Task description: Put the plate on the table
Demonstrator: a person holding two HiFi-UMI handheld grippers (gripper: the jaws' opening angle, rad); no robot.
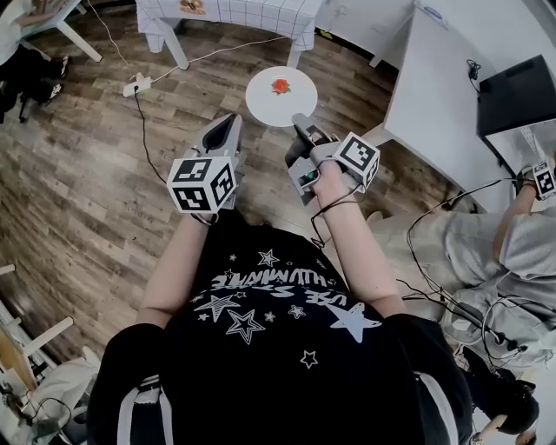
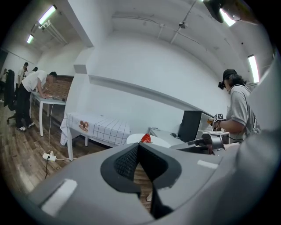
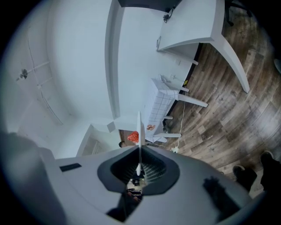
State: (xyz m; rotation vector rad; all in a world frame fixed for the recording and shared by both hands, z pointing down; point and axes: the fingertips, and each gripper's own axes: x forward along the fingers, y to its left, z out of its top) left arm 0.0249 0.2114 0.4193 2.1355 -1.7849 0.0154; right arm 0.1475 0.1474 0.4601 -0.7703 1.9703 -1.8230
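Wood floor (image 1: 87, 174) below plate (image 1: 281, 96) in right gripper (image 1: 300, 124)

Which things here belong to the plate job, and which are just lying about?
Job:
plate, clamped in the right gripper
white table or checked table: target unclear

Lying about:
left gripper, shut and empty
power strip
black box
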